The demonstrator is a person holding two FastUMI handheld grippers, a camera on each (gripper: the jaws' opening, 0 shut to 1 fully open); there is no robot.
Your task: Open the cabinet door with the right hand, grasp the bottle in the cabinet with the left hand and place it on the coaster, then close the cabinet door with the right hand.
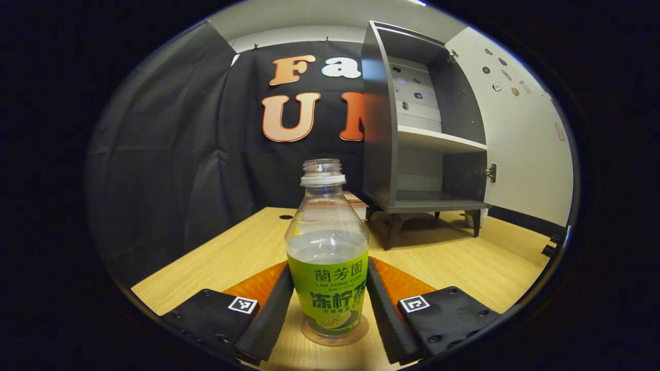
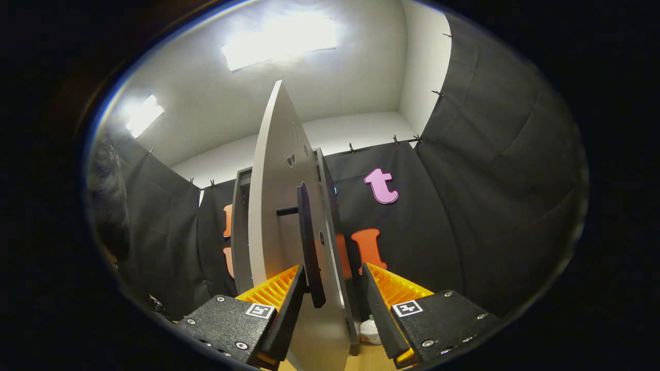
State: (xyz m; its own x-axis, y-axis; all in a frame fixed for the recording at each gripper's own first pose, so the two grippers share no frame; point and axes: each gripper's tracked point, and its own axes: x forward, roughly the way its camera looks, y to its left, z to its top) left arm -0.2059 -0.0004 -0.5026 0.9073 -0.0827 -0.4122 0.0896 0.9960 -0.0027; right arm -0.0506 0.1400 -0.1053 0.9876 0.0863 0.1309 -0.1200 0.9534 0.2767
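A clear plastic bottle [image 1: 328, 247] with a green label and no cap stands upright on a round clear coaster [image 1: 308, 336] on the wooden table [image 1: 464, 257]. My left gripper [image 1: 330, 268] holds it, one finger pressed on each side of the label. Behind it to the right stands the grey cabinet [image 1: 379, 129], its white door [image 1: 521, 129] swung wide open and its shelves bare. In the right gripper view the door [image 2: 273, 216] shows edge-on. My right gripper [image 2: 332, 278] is open, and its fingers straddle the dark handle [image 2: 309, 242] and the door's edge with a gap on the right.
Black cloth walls close in the booth behind and to the left. The table has a small round hole [image 1: 285, 217] near its back edge. A person's hair [image 2: 105, 196] shows at the left of the right gripper view. A small white object [image 2: 370, 330] lies low beside the door.
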